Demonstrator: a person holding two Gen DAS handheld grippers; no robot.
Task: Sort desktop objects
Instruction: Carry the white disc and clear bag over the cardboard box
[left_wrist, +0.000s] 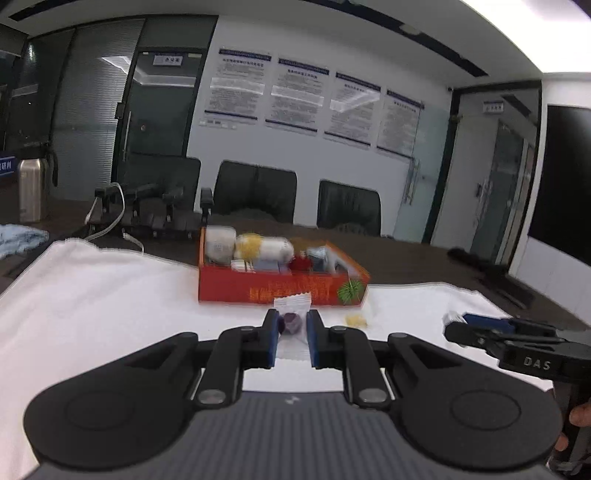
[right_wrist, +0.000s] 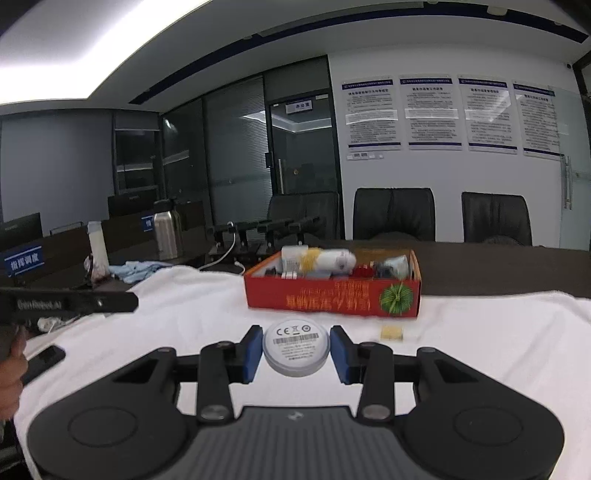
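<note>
My left gripper is shut on a clear sachet with a dark purple sweet inside, held above the white cloth, just in front of the red box. My right gripper is shut on a round white disc with a CE label, also held short of the red box. The box holds several items, among them white rolls and a yellow tuft. A small yellow packet lies on the cloth near the box's right corner; it also shows in the right wrist view.
A white cloth covers the dark table. Black chairs stand behind the table. A steel flask, a white bottle and a blue rag sit at far left. Black devices with a white cable lie beyond the cloth.
</note>
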